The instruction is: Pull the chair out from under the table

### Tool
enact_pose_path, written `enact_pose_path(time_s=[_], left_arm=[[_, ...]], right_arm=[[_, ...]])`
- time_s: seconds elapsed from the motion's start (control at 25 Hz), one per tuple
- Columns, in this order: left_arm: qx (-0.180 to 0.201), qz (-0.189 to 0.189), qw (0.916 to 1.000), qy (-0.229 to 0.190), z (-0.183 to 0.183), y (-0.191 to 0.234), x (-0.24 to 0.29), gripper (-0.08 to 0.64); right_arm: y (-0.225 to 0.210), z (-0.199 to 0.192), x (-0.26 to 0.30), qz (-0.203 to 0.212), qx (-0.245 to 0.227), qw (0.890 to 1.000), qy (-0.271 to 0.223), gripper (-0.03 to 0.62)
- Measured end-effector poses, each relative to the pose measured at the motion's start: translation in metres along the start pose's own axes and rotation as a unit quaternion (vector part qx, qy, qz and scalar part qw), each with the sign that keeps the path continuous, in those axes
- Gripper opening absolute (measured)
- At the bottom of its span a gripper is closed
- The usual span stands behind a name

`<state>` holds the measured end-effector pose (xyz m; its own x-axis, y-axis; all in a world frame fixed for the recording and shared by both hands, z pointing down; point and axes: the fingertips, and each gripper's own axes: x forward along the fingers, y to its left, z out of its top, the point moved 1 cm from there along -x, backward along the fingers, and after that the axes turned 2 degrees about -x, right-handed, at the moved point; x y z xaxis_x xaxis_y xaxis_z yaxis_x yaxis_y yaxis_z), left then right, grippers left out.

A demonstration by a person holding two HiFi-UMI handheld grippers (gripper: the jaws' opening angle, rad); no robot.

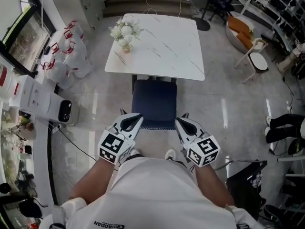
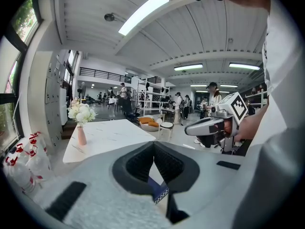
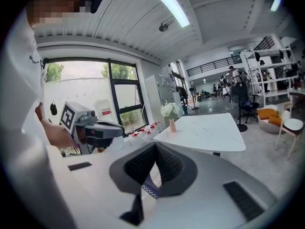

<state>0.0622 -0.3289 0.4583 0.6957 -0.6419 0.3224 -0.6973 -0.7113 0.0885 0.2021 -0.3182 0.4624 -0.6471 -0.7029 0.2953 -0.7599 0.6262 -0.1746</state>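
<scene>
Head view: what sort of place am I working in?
Probably a large open-plan workspace or showroom, not a home. A marble-look table with a flower vase and a chair stand on a wide polished floor. White shelving racks and several people are farther back.

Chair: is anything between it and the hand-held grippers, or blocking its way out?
Nothing visible lies between the chair and the left hand-held gripper or right hand-held gripper. Behind it, only the person's shoes stand in its path.

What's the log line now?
navy chair: at white table's near edge | left gripper: shut, by chair's near edge | right gripper: shut, same edge
</scene>
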Motion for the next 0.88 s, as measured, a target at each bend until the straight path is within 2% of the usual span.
enact_pose_path(time_s=[0.24, 0.6, 0.88], left_arm=[[0.001, -0.003, 1.0000, 0.000, -0.003, -0.005, -0.003, 0.011], [0.018, -0.016, 0.9996, 0.017, -0.008, -0.012, 0.002, 0.118], [0.032, -0.021, 0.9991, 0.018, -0.007, -0.016, 0.005, 0.121]], right_arm=[[0.006, -0.003, 0.000, 0.004, -0.003, 1.000, 0.002, 0.046], [0.005, -0.003, -0.002, 0.005, 0.008, 1.000, -0.007, 0.110], [0.005, -0.005, 0.000, 0.007, 0.001, 1.000, -0.002, 0.121]])
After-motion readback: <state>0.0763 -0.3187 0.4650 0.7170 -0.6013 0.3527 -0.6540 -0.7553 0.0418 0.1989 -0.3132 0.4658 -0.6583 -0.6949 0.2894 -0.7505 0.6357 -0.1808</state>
